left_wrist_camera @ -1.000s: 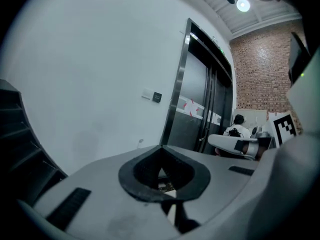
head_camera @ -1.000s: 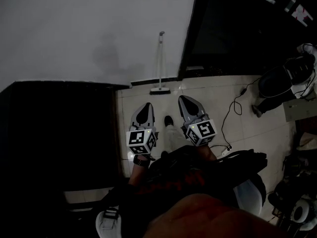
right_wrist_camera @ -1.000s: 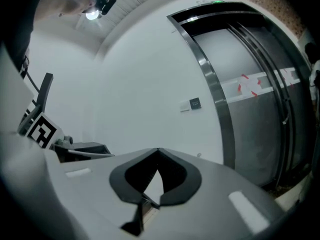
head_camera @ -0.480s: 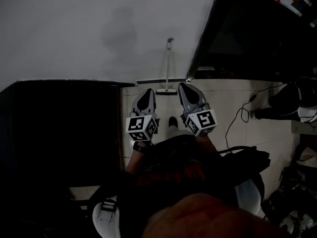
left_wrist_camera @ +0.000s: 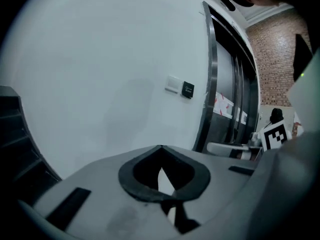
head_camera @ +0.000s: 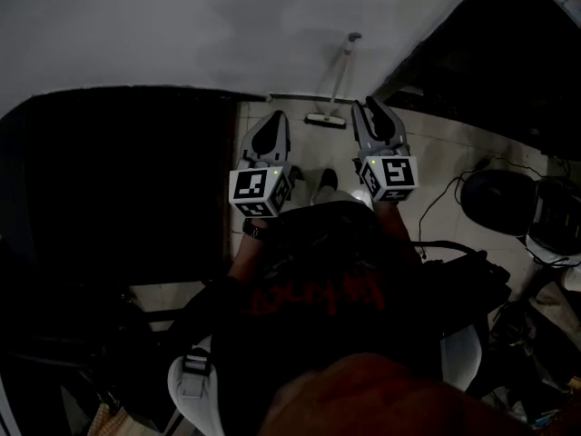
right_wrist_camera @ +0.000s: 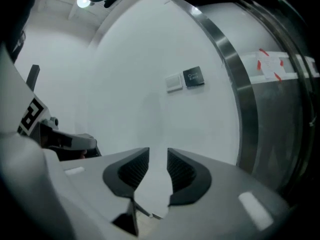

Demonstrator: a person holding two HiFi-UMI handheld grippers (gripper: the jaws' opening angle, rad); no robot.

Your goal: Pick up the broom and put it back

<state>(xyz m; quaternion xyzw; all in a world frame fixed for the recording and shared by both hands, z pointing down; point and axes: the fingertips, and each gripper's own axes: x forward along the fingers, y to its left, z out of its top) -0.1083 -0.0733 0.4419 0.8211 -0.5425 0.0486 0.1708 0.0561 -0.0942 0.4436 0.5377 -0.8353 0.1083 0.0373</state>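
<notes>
Pale tiled floor [head_camera: 445, 148], dimly lit. A broom [head_camera: 337, 82] stands on it, head at the foot of the white wall [head_camera: 182, 25], handle leaning up against that wall. A dark cable [head_camera: 434, 209] trails across the tiles at right, beside a black rounded object [head_camera: 495, 189]. One shoe [head_camera: 329, 180] rests on the tiles near the broom head.

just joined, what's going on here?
A person faces a broom leaning on the wall, not yet touched. The left hand-held gripper is shut and empty. On the right hand-held gripper the jaws have just been opening, with nothing between them.
</notes>
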